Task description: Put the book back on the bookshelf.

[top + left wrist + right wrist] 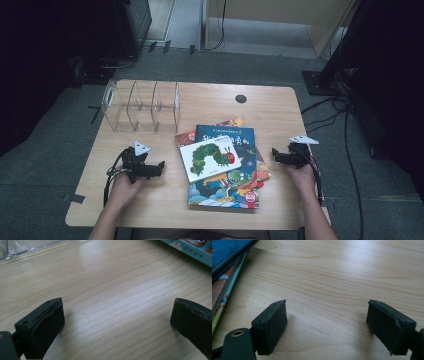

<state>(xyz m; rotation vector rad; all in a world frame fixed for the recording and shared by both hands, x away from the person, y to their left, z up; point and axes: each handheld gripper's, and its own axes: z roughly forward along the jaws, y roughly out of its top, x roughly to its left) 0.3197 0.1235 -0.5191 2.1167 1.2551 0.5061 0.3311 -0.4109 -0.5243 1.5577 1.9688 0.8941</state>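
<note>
At the upper left of the high view a clear acrylic rack with upright dividers (141, 106) stands on the pale wooden table (280, 107), and all its slots look vacant. Below it, at the lower left, the left tongs (159, 165) rest on the table in the person's left hand (126, 184), pointing toward the middle of the frame; the left gripper view shows the two black jaws spread wide over bare wood with nothing between them, a strip of the rack (22, 248) at the upper left and the edge of a book cover at the upper right. In the middle of the high view lies a loose stack of picture books (225, 165), flat on the table: a small white book with a green caterpillar on its cover (210, 158) on top, a larger blue-covered book (227, 137) under it, and more colourful ones beneath. At the right, the right tongs (276, 153) sit just beside the stack, held by the right hand (301, 174); the right gripper view shows these jaws released as well, over bare table, with the book edges (223, 272) at the upper left. Judging by this layout, the work of standing the books in the rack has not begun: no book is gripped or lifted, and every book remains to be moved.
</note>
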